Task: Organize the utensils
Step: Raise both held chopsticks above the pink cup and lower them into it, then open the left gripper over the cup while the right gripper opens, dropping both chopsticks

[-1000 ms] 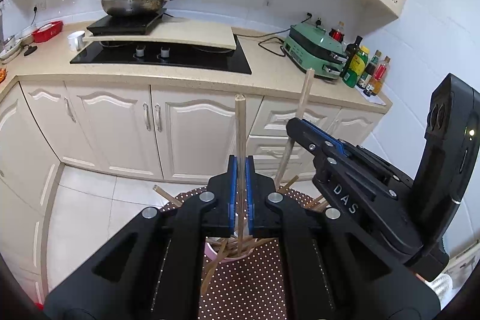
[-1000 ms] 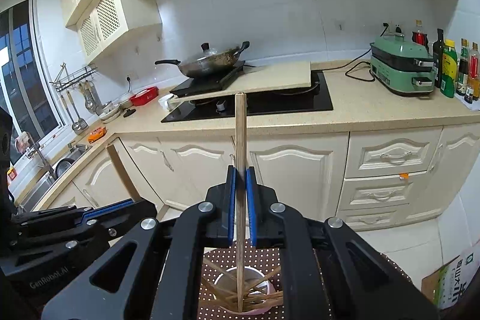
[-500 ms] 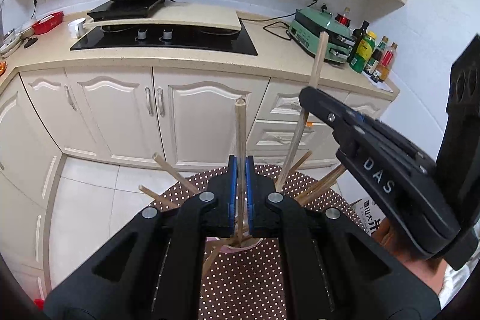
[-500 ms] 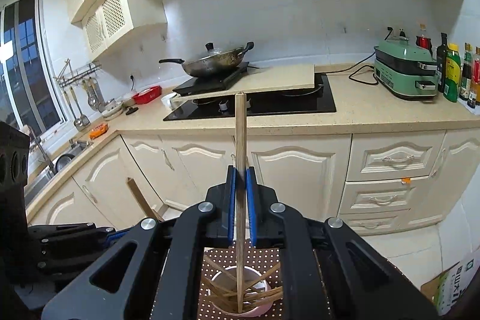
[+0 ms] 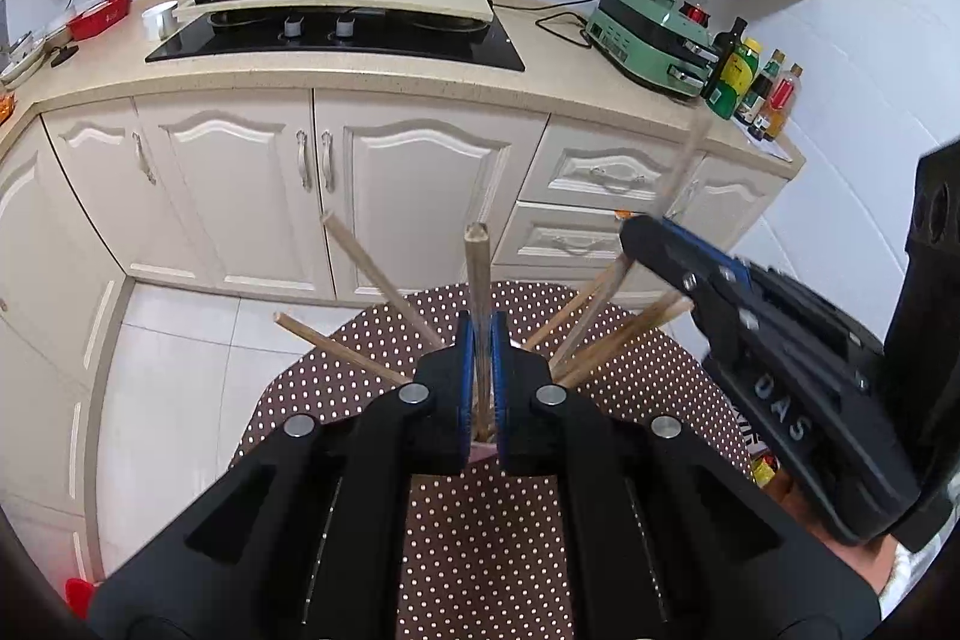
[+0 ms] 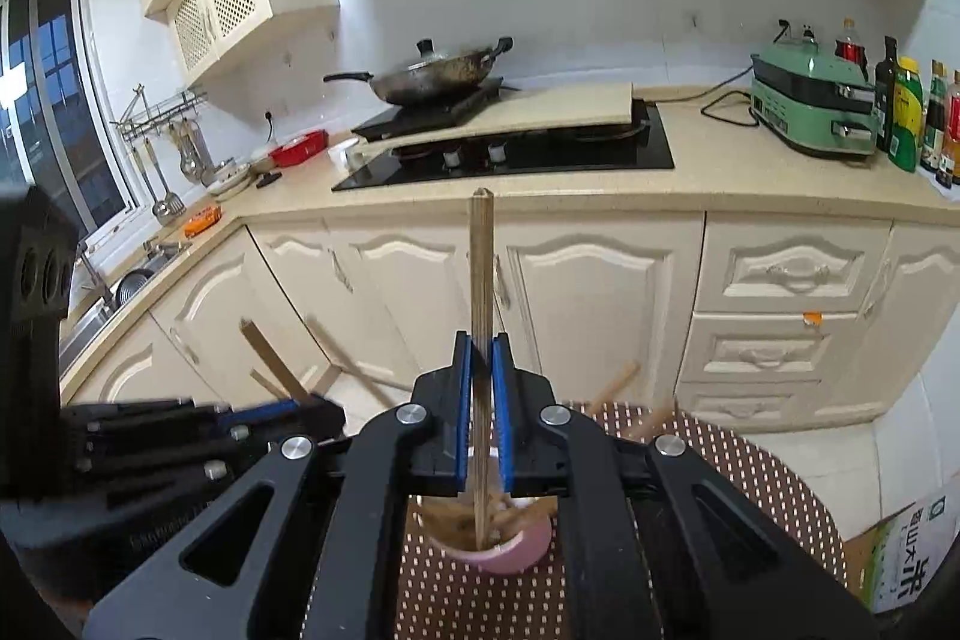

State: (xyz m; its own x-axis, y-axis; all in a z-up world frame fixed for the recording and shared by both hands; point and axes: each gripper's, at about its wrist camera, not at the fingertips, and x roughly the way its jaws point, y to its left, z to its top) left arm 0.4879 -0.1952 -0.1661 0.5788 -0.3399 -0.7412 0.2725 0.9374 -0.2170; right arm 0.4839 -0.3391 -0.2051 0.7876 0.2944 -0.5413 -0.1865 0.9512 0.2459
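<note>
Chopstick (image 6: pixel 481 280) upright, pinched in right tool (image 6: pixel 481 400); another chopstick (image 5: pixel 478 304) pinched in left tool (image 5: pixel 478 388), above pink cup (image 6: pixel 510 550).

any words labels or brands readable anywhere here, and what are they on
"DAS": white letters on the right tongs, along the black body in the left wrist view.
Embossed lettering on the left tongs body: too dark to read.
Green characters on the cardboard box: too blurred to read.
Bottle labels: too small.
</note>
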